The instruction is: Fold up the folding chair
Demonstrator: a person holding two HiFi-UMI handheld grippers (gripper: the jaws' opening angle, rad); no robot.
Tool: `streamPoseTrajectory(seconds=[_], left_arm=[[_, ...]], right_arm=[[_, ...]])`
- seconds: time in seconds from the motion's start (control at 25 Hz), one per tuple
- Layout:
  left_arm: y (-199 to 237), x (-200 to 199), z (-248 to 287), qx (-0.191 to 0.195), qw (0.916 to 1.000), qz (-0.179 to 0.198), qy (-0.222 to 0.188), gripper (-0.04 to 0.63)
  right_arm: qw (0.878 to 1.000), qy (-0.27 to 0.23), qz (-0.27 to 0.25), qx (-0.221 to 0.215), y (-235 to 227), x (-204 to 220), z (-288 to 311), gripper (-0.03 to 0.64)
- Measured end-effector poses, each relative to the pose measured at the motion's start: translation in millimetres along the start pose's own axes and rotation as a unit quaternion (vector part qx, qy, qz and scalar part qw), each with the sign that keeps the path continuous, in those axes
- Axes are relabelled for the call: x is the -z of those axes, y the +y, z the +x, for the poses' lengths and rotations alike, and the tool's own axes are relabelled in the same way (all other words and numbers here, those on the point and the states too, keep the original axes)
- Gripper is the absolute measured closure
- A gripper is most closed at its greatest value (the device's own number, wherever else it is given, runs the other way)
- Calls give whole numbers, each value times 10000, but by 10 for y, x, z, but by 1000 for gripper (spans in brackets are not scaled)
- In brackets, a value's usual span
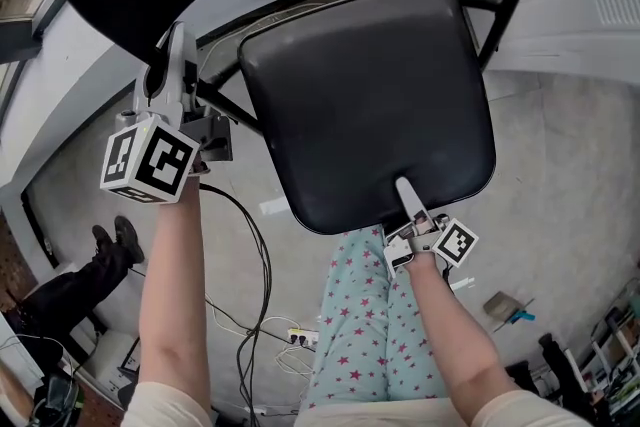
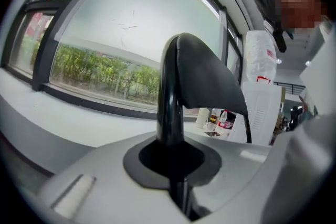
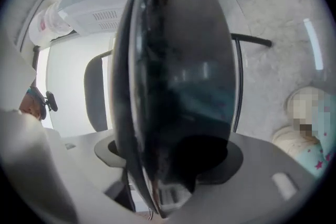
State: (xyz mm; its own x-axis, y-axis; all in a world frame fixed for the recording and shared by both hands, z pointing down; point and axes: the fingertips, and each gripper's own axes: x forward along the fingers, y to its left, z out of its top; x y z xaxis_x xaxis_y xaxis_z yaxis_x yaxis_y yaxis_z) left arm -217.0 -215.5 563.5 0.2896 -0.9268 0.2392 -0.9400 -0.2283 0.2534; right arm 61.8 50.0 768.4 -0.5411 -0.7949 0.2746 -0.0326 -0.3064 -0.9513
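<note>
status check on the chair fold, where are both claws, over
Left claw shut on frame tube below backrest. Right claw shut on seat front edge. Seat not yet against backrest. Floor cables and holder's leg close by, neither looks in the way.

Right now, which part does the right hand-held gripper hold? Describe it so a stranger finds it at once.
Find the black folding chair filling the head view. Its seat is the padded panel whose near edge the right hand-held gripper clamps. Unlike the thin frame tubes, it is broad and glossy.
</note>
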Motion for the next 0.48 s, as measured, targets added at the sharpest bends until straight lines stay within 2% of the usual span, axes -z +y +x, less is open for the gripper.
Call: streamPoseTrajectory(seconds=[0.16, 0.48], left_arm=[[16, 5, -1, -88, 9998, -174, -55, 587], [-77, -189, -64, 191, 9994, -118, -245, 586]], right_arm=[[9997, -101, -70, 218, -27, -22, -7, 258], [9983, -141, -14, 572, 228, -47, 27, 250]])
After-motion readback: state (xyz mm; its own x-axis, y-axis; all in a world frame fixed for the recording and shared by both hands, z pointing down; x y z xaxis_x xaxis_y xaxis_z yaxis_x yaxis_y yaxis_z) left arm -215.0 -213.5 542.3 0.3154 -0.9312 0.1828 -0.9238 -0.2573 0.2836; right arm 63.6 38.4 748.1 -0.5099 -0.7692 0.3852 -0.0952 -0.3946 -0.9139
